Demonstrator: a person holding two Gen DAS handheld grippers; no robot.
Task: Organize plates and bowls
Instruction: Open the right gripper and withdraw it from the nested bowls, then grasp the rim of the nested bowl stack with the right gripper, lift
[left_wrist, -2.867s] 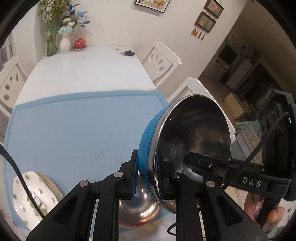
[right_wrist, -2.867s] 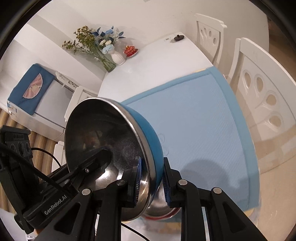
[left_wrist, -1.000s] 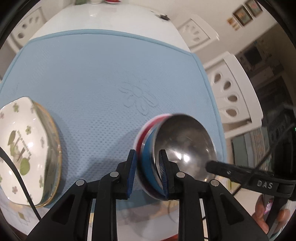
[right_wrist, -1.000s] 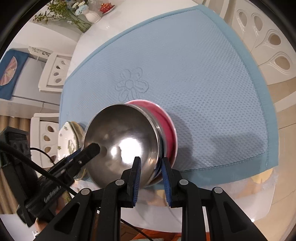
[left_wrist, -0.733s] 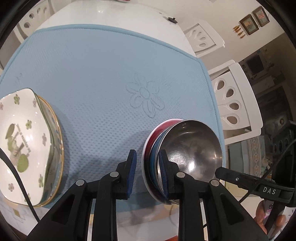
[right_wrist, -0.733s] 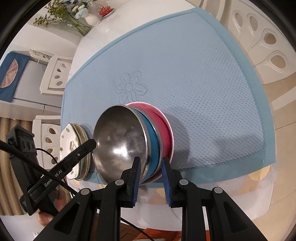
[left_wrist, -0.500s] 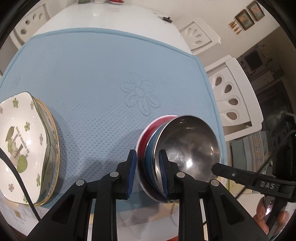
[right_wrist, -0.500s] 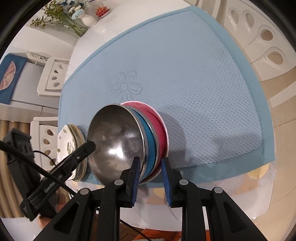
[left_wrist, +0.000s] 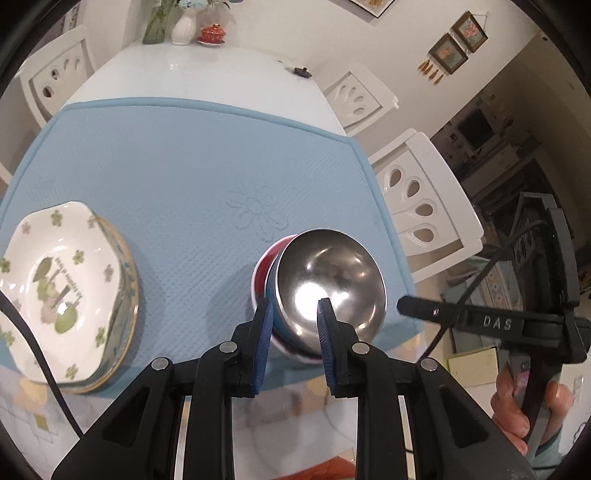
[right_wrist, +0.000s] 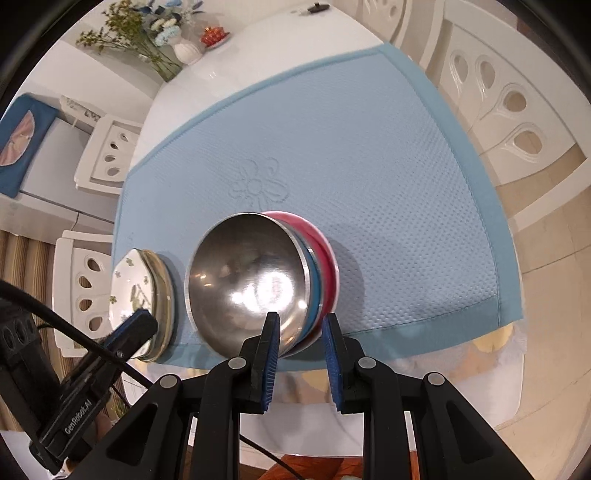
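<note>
Plate stack (left_wrist: 70, 295) beside nested bowls (left_wrist: 325, 284)

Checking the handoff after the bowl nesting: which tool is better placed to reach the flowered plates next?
Probably the left tool: it is open, and the flowered plates lie on its side; the right tool sits beyond the nested bowls.

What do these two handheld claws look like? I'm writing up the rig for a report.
Both are black plastic. The left claw and right claw have ridged blue finger pads and silver pivot screws. White lettering marks the sides: "DAS" on the right one, "GenRobot.AI" on the left. Black cables trail from each. A bare hand with a teal cuff grips the right handle.
</note>
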